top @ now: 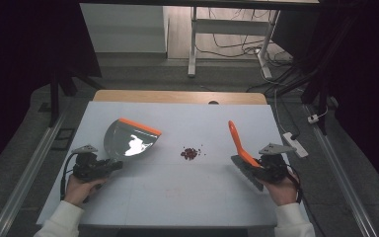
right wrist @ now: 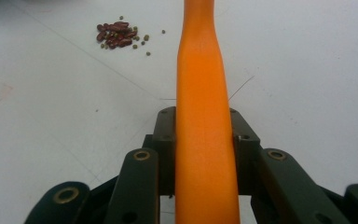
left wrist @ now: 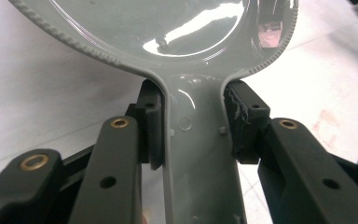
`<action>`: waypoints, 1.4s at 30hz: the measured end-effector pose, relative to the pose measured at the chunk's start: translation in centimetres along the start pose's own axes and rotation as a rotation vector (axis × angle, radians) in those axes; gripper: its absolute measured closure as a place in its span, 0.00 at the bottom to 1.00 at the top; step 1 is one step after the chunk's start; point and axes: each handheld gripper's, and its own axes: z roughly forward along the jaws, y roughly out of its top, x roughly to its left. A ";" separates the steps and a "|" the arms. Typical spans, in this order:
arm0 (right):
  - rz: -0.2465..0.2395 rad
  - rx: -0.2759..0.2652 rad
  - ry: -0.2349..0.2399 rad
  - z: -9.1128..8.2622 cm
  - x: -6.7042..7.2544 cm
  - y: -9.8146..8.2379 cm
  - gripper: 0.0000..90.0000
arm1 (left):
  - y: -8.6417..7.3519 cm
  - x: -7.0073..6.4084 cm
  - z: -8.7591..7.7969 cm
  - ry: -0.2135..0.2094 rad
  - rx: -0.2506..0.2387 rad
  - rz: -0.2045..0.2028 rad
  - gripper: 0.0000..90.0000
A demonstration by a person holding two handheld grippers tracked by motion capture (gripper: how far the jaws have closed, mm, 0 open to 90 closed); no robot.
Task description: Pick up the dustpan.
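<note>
Beans (top: 190, 153) sit mid-table while my left gripper (top: 109, 165) clamps the dustpan (top: 129, 139) at nine o'clock, my right gripper (top: 259, 167) the brush (top: 241, 144) at three.

Dustpan (left wrist: 168, 28): looking like grey glossy plastic, reflecting light, with ribbed rim.
Brush handle (right wrist: 205, 116): appearing as smooth orange plastic, slightly matt.
Table (top: 177, 192): showing white matt surface.
Beans (right wrist: 116, 33): looking dark red, smooth.
Jaws: seeming black matt plastic, brass-coloured rivets.
</note>
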 end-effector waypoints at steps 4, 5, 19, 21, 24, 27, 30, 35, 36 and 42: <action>0.006 -0.009 -0.005 0.2 0.2 0.3 0.78 | -0.1 -0.5 -0.2 -0.011 0.010 0.045 0.68; 0.006 -0.009 -0.004 0.3 0.3 0.3 0.78 | -0.1 -0.5 -0.2 -0.011 0.010 0.045 0.68; -0.017 -0.047 0.009 -0.4 0.8 0.8 0.78 | 0.7 -2.6 -0.9 -0.100 0.006 0.130 0.68; -0.011 -0.056 0.015 -0.6 0.7 0.8 0.78 | 0.9 -2.6 -1.0 -0.103 0.009 0.127 0.68; 0.003 -0.066 0.030 -0.5 0.6 0.7 0.78 | 1.6 -2.8 -1.0 -0.129 0.011 0.113 0.68; 0.016 -0.063 0.047 -0.1 0.5 0.7 0.78 | 2.2 -3.1 -0.7 -0.141 0.031 0.132 0.68; 0.012 -0.062 0.051 0.0 0.8 0.7 0.78 | 3.3 -3.9 -0.3 -0.146 0.068 0.185 0.68; 0.012 -0.065 0.030 -0.1 1.1 0.9 0.78 | 3.3 -4.5 0.1 -0.124 0.070 0.199 0.68; 0.014 -0.064 0.028 -0.1 1.1 0.9 0.78 | 3.2 -4.5 0.3 -0.136 0.075 0.205 0.68; 0.022 -0.064 0.035 0.8 1.5 1.3 0.78 | 3.1 -4.2 0.3 -0.160 0.106 0.235 0.68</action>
